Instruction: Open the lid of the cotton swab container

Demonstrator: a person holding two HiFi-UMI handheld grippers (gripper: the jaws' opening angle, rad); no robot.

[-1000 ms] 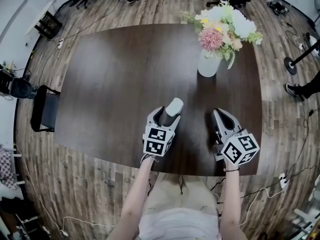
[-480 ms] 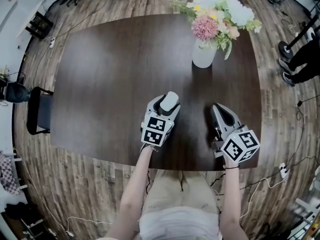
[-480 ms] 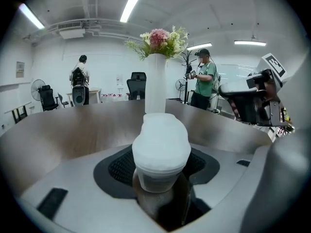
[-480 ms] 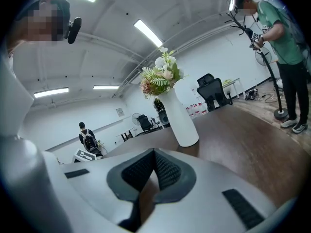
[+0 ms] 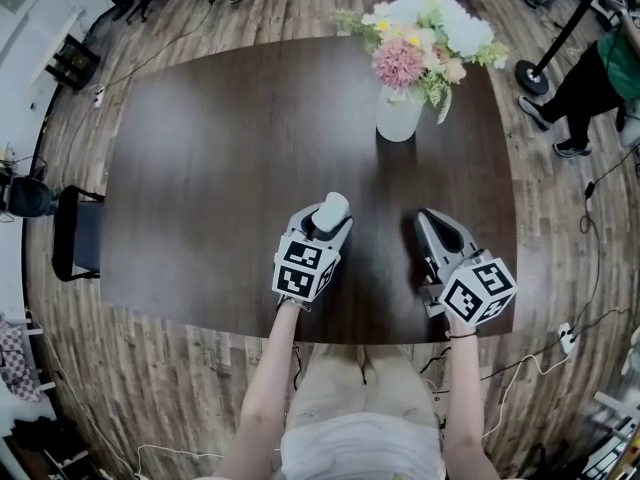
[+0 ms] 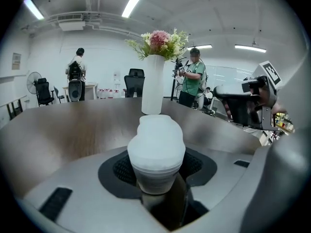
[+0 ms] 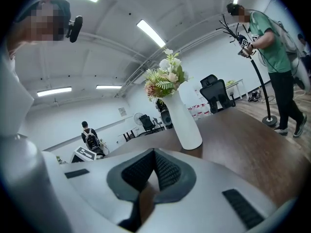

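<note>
The dark table (image 5: 200, 168) is carrying a flower vase (image 5: 397, 118) at 1 o'clock. At 6 o'clock, the left gripper (image 5: 322, 226) has just been closing its jaws and is pressing them against the upright cotton swab container (image 6: 156, 154), lid on. At its 3 o'clock, the right gripper (image 5: 435, 218) is keeping its jaws together, empty.

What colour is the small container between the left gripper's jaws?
The container is a frosted, milky white all over; the left gripper view shows it best.

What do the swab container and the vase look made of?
The cotton swab container looks like frosted, translucent plastic: its lower wall shows darker through a matt surface. The vase looks like ceramic, possibly plastic: smooth, opaque, evenly white.
</note>
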